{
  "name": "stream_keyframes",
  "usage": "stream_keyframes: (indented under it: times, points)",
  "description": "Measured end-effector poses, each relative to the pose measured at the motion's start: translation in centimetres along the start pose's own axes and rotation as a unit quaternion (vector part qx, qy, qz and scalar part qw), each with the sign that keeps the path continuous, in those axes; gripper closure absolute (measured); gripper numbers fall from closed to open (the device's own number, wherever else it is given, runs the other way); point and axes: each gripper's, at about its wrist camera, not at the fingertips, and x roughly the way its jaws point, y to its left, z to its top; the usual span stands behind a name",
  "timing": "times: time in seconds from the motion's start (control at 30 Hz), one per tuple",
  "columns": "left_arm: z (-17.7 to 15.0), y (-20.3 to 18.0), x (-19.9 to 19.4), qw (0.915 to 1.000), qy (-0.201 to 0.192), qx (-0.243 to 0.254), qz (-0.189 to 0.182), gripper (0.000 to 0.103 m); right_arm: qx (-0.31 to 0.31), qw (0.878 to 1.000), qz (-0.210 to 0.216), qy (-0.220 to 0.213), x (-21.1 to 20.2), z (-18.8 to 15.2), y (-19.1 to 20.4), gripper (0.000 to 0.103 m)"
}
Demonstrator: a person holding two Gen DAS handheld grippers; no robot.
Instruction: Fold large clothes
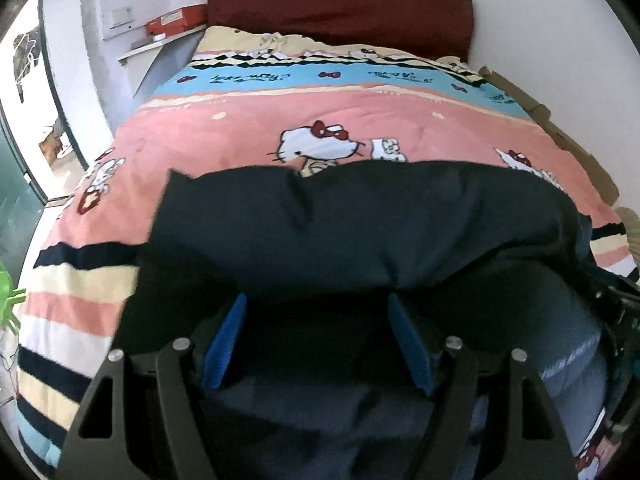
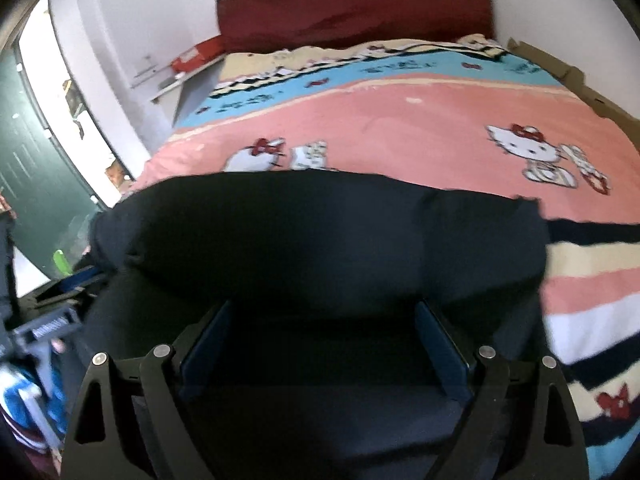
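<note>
A large dark navy garment [image 1: 360, 224] lies folded in a thick bundle across the near part of the bed; it also fills the middle of the right wrist view [image 2: 320, 232]. My left gripper [image 1: 318, 308] is open, its blue pads [image 1: 228, 340] wide apart, with the garment's near edge lying over and between the fingertips. My right gripper [image 2: 324, 312] is open too, its dark blue pads [image 2: 440, 344] spread, with cloth lying between them. The fingertips of both grippers are partly hidden under the fabric. The right gripper shows at the right edge of the left wrist view [image 1: 612, 304].
The bed carries a pink, blue and striped cartoon-cat quilt [image 1: 280, 116], with a dark red headboard [image 1: 340, 8] at the far end. A shelf with a red box [image 1: 176, 24] stands at the far left. Cardboard [image 1: 560, 132] lines the bed's right side. A doorway [image 2: 52, 120] is on the left.
</note>
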Motion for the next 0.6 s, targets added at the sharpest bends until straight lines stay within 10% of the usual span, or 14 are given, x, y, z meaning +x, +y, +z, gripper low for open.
stream_keyframes:
  times: [0.4, 0.6]
  points:
    - [-4.0, 6.4, -9.7, 0.9986, -0.020, -0.040, 0.027, 0.031, 0.052, 0.997, -0.058, -0.017, -10.1, -4.0, -6.4, 0.012]
    - [-6.2, 12.2, -14.0, 0.9950, -0.008, -0.091, -0.039, 0.031, 0.083, 0.995, -0.046, -0.040, -15.7, -5.9, -8.0, 0.006]
